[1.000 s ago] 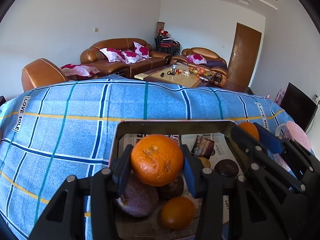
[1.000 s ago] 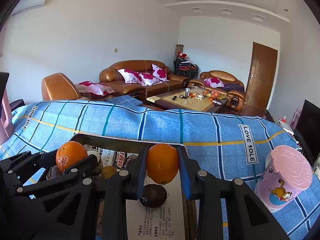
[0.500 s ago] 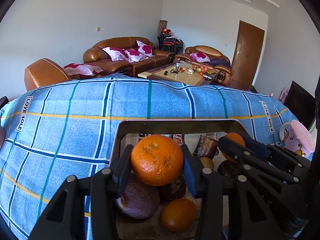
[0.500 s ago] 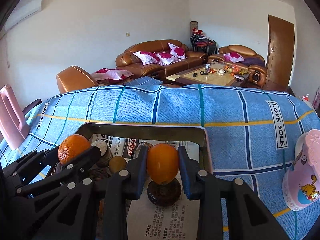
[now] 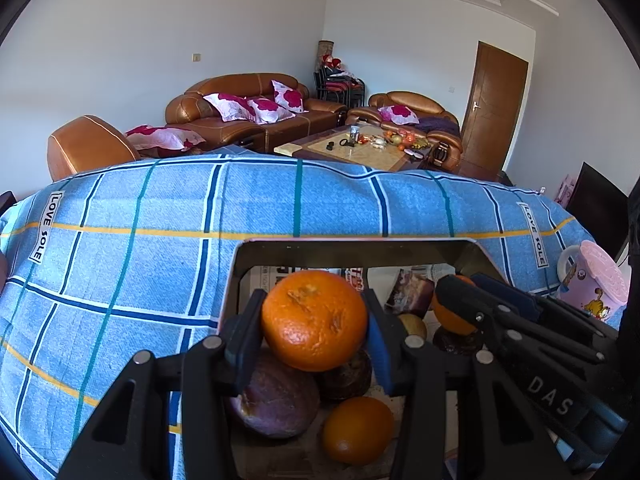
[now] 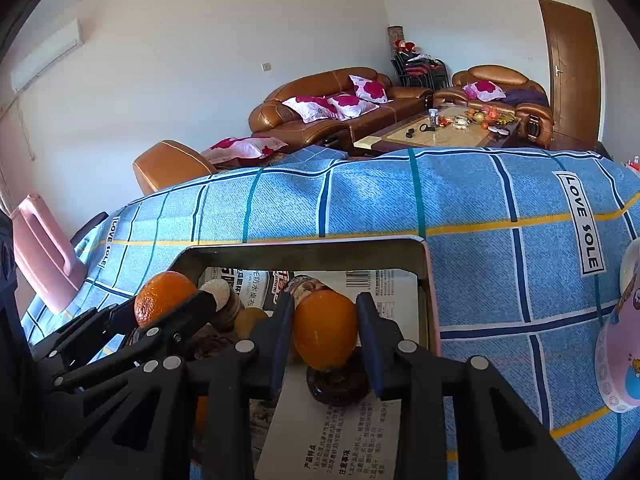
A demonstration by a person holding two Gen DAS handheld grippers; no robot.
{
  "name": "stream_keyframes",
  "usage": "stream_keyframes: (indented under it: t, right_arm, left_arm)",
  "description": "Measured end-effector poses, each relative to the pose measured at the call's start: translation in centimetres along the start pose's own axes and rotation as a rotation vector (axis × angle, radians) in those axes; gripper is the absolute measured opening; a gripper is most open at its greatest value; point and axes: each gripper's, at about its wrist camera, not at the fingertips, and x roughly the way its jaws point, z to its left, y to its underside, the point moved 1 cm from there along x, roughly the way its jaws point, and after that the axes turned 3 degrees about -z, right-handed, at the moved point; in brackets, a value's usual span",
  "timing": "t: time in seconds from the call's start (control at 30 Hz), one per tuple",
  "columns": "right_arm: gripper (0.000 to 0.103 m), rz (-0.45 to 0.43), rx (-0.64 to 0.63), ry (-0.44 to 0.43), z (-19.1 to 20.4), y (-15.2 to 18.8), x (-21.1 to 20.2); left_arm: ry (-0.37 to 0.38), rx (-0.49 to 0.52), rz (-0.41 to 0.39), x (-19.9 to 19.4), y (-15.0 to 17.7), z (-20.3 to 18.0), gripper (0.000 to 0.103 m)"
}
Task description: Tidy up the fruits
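My left gripper (image 5: 314, 320) is shut on a rough-skinned orange (image 5: 314, 318), held above the paper-lined metal tray (image 5: 352, 246). Under it lie a purple fruit (image 5: 276, 400), a dark fruit (image 5: 348, 376) and a smaller orange (image 5: 358, 430). My right gripper (image 6: 325, 328) holds a smooth orange (image 6: 325, 330) whose underside rests on a dark round fruit (image 6: 338, 384) in the tray (image 6: 304, 246). Its jaws are opening, but both pads still touch the orange. The right gripper's fingers (image 5: 472, 300) enter the left wrist view from the right.
The tray sits on a table under a blue checked cloth (image 5: 160, 280). A pink cartoon cup (image 5: 592, 280) stands right of the tray, and a pink plastic object (image 6: 44, 256) stands at the left edge. Sofas and a coffee table lie beyond.
The right gripper swung left and down over the tray, bringing its orange onto the dark fruit. The left gripper and its orange stayed still.
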Motion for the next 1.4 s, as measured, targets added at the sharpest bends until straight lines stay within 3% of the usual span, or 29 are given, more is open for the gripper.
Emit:
stream_keyframes:
  t: [0.17,0.23,0.37,0.53,0.6,0.77,0.83,1.4]
  right_arm:
    - [0.052,-0.099,0.027,-0.019,0.0,-0.1,-2.0]
    - [0.068,-0.154,0.033,0.005,0.0,-0.2,-2.9]
    - [0.070,-0.237,0.021,0.116,-0.2,-0.6,-4.4]
    - [0.070,-0.302,0.040,0.205,-1.1,-0.8,-5.4]
    - [0.073,-0.313,0.048,0.225,-1.4,-0.8,-5.7]
    - [0.075,-0.375,0.049,0.310,-1.3,-0.5,-6.5]
    - [0.086,-0.404,0.045,0.341,-1.1,-0.2,-6.9]
    - [0.087,-0.481,-0.044,0.362,1.5,2.1,-10.5]
  left_arm:
    - [-0.013,0.013,0.008,0.2,0.0,-0.3,0.050]
    - [-0.018,0.021,0.003,0.1,0.1,-0.5,0.050]
    - [-0.038,0.059,-0.014,-0.2,0.1,-1.2,0.052]
    - [-0.084,0.137,-0.057,-1.0,0.2,-2.7,0.097]
    - [-0.087,0.169,-0.079,-1.4,0.2,-3.3,0.103]
    - [-0.104,0.220,-0.135,-2.7,0.5,-4.3,0.103]
    - [-0.118,0.219,-0.162,-3.3,0.6,-4.3,0.103]
    - [-0.123,0.177,-0.270,-7.4,2.2,-3.5,0.103]
